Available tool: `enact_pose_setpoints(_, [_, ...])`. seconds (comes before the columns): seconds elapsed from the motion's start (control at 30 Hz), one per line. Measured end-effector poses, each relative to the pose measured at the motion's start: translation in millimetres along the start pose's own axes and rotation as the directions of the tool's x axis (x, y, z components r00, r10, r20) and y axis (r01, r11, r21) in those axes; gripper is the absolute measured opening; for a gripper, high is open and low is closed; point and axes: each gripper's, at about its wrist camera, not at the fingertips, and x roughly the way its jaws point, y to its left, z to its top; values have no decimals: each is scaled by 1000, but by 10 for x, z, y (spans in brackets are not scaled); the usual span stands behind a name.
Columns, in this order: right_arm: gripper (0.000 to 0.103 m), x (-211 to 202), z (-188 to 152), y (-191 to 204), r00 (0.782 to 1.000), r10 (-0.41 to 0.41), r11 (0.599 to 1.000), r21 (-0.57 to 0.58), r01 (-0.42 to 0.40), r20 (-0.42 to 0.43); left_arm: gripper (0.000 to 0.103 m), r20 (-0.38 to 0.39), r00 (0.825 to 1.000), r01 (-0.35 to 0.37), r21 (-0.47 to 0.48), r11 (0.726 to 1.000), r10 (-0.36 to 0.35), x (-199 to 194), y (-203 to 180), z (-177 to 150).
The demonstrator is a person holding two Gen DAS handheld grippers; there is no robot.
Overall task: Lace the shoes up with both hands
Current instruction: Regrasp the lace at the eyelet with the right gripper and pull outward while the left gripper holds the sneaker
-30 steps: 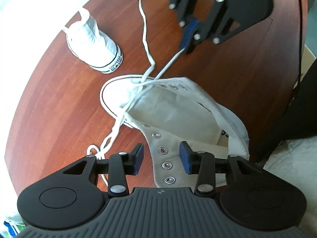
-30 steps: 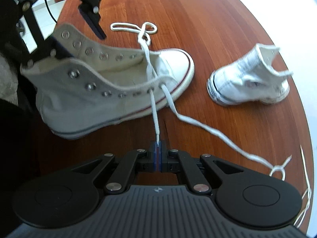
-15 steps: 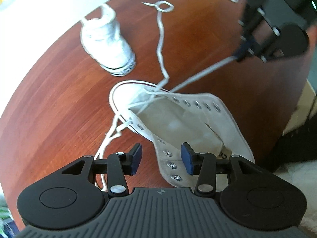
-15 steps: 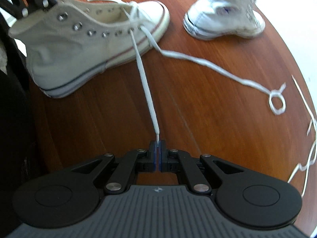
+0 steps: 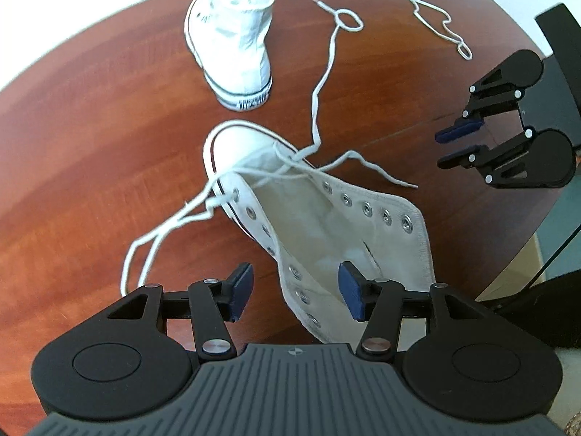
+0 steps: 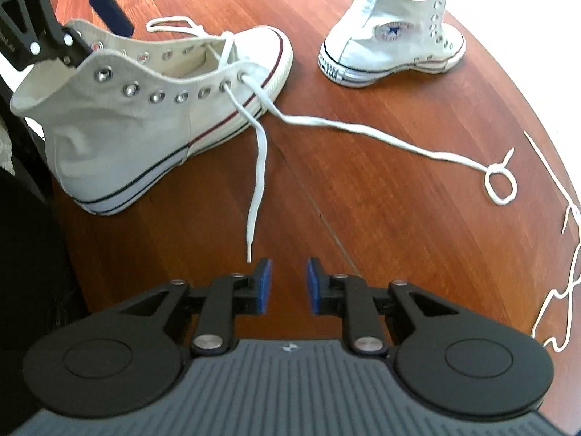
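A white high-top shoe stands on the round wooden table, laced only through its lowest eyelets. My left gripper is open, its fingers straddling the shoe's ankle collar without clamping it. My right gripper is open and holds nothing. A lace end lies slack on the wood, its tip just ahead of the right gripper's left finger. The other lace end trails to the right and finishes in a small loop. In the left wrist view the right gripper hovers to the right of the shoe.
A second white high-top stands further off, unlaced. A loose spare lace lies near the table's edge. Dark furniture stands beyond the table on the right. The table edge curves close by.
My right gripper has opened and let go of the lace end, which now lies slack on the table. The left gripper has pulled back a little, still open over the collar.
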Motion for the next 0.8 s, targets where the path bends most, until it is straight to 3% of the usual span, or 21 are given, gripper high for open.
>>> enact_pose_setpoints(0.07, [22, 13, 37, -4, 1000, 1, 1000, -9, -1, 7, 17, -25, 999, 37, -23, 999, -38, 70, 19, -29])
enact_pose_setpoints(0.17, [22, -1, 94, -5, 1000, 0, 1000, -22, 0, 25, 13, -7, 999, 37, 6, 999, -37, 54, -24, -69])
enact_pose_setpoints(0.33, [22, -11, 212, 34, 998, 14, 1000, -27, -12, 56, 11, 15, 997, -82, 128, 988, 81, -2, -134, -106])
enact_pose_setpoints(0.47, [22, -12, 307, 69, 997, 27, 999, -29, -24, 78, 10, 32, 987, -159, 163, 974, 156, -66, -98, -103])
enact_pose_setpoints(0.53, [22, -13, 354, 86, 995, 33, 999, -30, -30, 90, 10, 35, 986, -164, 159, 974, 160, -98, -65, -96])
enact_pose_setpoints(0.67, [22, 18, 475, 176, 994, 44, 999, -37, -40, 105, 12, 38, 990, -143, 151, 978, 139, -175, -41, -82])
enact_pose_setpoints(0.73, [22, 42, 563, 255, 992, 52, 998, -47, -47, 115, 18, 42, 990, -140, 153, 978, 135, -201, -50, -86])
enact_pose_setpoints(0.8, [22, 59, 616, 296, 991, 55, 997, -52, -49, 121, 33, 44, 991, -135, 158, 978, 130, -214, -63, -87])
